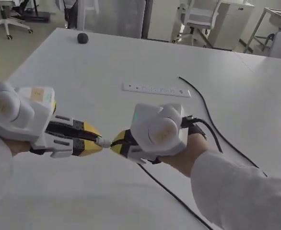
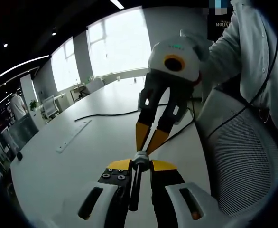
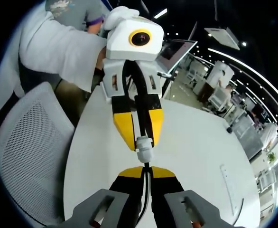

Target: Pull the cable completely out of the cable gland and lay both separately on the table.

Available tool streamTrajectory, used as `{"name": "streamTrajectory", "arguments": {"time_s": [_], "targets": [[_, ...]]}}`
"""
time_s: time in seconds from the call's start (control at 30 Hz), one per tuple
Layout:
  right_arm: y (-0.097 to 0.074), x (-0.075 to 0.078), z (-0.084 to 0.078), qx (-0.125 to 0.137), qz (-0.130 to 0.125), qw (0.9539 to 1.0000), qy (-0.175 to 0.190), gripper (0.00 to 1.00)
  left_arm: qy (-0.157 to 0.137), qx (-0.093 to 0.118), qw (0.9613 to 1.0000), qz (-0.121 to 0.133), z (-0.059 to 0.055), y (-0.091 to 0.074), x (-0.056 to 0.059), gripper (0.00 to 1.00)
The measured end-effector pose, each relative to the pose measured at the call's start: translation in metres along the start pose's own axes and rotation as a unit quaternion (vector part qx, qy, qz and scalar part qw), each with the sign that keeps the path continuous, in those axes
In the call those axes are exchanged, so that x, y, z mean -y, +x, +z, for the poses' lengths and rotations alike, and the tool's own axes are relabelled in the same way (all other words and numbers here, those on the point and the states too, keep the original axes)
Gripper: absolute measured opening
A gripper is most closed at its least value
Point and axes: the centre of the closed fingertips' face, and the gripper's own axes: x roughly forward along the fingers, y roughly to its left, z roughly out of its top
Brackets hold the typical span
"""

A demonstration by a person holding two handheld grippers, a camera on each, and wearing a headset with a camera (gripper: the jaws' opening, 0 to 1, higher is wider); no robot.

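The cable gland is held in the air above the white desk, between the two tools and touching neither the desk nor the power strip lying farther back. The left gripper has its fingers clamped on the gland's pale body. The right gripper meets it nose to nose, its fingers closed together on the black cable just beside the point where it leaves the gland. From there the cable trails down across the desk towards the person. In the right gripper view the gland sits pinched between the opposite yellow tips. A dark strand also runs back along the left gripper's fingers, so the cable seems to pass right through the fitting. The gland looks small, light, hard and smooth, probably plastic, so it is likely to twist or pop free if held only by its rounded end; a hold across its wider collar should be steadier. The cable looks thin, limp and light, with a slick sheath, and the gland's seal probably drags on it. It is best gripped close to the gland, where a straight pull along its axis will not let it buckle or slide through the fingers.
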Motion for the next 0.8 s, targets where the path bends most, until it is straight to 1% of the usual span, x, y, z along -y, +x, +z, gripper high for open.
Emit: {"name": "streamTrajectory", "arguments": {"time_s": [0.3,0.63,0.77,0.8], "targets": [[0.0,0.004,-0.017,-0.014,-0.004,0.9998,0.01,0.0,-0.001,0.002,0.9999,0.011,0.0,-0.007,-0.005,0.15],[0.002,0.007,-0.026,-0.017,-0.007,0.9996,0.021,0.0,0.002,0.003,0.9997,0.023,0.002,-0.017,-0.009,0.15],[0.004,0.008,-0.031,-0.023,-0.008,0.9994,0.024,0.0,0.003,0.003,0.9996,0.029,0.002,-0.022,-0.011,0.15],[0.005,0.008,-0.035,-0.027,-0.008,0.9993,0.024,0.0,0.003,0.003,0.9995,0.031,0.002,-0.023,-0.012,0.15]]}}
